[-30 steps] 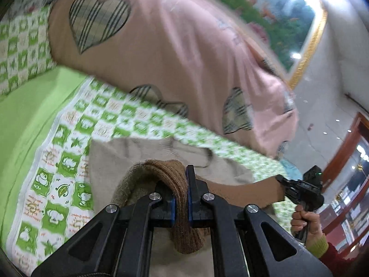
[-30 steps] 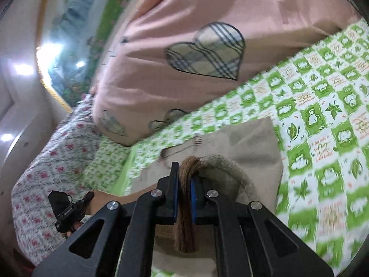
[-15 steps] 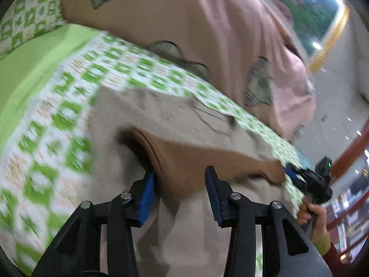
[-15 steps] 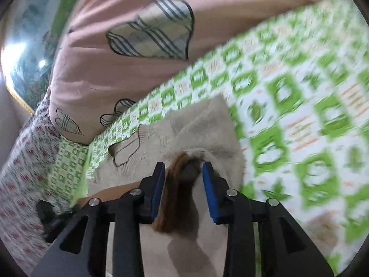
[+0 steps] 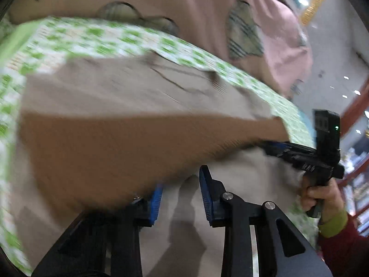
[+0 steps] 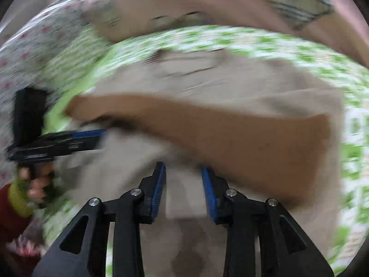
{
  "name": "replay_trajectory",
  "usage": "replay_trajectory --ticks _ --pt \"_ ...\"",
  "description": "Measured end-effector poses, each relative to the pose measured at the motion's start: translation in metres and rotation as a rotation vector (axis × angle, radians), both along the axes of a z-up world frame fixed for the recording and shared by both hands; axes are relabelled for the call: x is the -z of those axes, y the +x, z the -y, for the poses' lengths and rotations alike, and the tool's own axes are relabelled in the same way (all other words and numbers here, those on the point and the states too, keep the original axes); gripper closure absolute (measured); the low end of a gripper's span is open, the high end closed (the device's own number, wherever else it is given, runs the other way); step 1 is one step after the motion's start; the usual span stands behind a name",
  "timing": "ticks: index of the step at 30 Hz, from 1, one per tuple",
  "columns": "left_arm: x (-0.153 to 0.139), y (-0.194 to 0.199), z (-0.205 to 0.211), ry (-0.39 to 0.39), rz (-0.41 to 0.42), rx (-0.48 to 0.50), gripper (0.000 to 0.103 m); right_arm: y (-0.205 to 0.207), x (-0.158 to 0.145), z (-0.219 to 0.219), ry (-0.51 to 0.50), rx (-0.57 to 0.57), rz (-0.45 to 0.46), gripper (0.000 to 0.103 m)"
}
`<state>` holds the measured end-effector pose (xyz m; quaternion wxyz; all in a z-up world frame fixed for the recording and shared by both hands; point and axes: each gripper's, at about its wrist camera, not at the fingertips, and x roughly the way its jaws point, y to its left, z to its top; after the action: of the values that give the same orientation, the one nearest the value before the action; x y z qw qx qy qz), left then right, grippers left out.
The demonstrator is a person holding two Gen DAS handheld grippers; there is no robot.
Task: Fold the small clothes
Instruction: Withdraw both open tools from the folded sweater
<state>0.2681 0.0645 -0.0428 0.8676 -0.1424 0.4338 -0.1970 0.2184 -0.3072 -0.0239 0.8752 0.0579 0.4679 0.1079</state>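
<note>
Left wrist, sweater (image 5: 138, 106) ahead of parted claw (image 5: 181, 184)

A home bedroom, by the look of it: a bed spread with a green-and-white checked printed sheet (image 5: 129, 39), a big pink quilt with plaid heart patches (image 5: 207, 7) heaped beyond the claws, and a gold-framed landscape picture (image 5: 316, 0) on the wall behind.

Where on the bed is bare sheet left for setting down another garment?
Bare green-checked sheet shows in a strip between the beige sweater and the pink heart quilt, and right of the sweater in the right wrist view. The middle is crowded.
</note>
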Motion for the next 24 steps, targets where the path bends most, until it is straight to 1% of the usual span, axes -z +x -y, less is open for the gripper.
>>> replay_trajectory --ticks 2,3,4,6,8,9,11,13,16,17,20,24 --pt "-0.002 0.013 -0.029 -0.017 0.002 -0.093 0.071 0.007 -0.003 0.030 0.022 0.116 0.015 0.068" --pt "-0.003 0.018 -0.042 -0.016 0.006 -0.151 0.068 0.009 -0.007 0.051 0.049 0.200 0.041 0.068" --pt "-0.005 0.021 -0.056 -0.014 0.017 -0.211 0.068 0.008 -0.009 0.066 0.081 0.251 0.062 0.068" --pt "-0.008 0.019 -0.082 -0.040 0.031 -0.298 0.068 0.001 -0.013 0.085 0.132 0.314 0.088 0.068" --pt "-0.008 0.008 -0.098 -0.104 0.031 -0.347 0.067 -0.012 -0.015 0.091 0.165 0.336 0.110 0.068" --pt "-0.007 0.000 -0.101 -0.117 0.033 -0.357 0.065 -0.019 -0.017 0.090 0.163 0.338 0.118 0.068" --pt "-0.006 -0.025 -0.099 -0.110 0.034 -0.363 0.065 -0.035 -0.018 0.084 0.169 0.335 0.125 0.068" --pt "-0.006 -0.051 -0.092 -0.118 0.038 -0.357 0.065 -0.059 -0.020 0.075 0.203 0.325 0.134 0.068" --pt "-0.008 -0.095 -0.079 -0.165 0.041 -0.352 0.059 -0.081 -0.020 0.054 0.242 0.320 0.136 0.068" --pt "-0.008 -0.109 -0.073 -0.184 0.038 -0.343 0.057 -0.093 -0.020 0.048 0.262 0.312 0.143 0.067" --pt "-0.007 -0.143 -0.050 -0.203 0.041 -0.315 0.057 -0.114 -0.015 0.025 0.297 0.296 0.157 0.067" --pt "0.000 -0.185 -0.023 -0.190 0.021 -0.263 0.056 -0.149 -0.007 0.005 0.359 0.284 0.165 0.066"
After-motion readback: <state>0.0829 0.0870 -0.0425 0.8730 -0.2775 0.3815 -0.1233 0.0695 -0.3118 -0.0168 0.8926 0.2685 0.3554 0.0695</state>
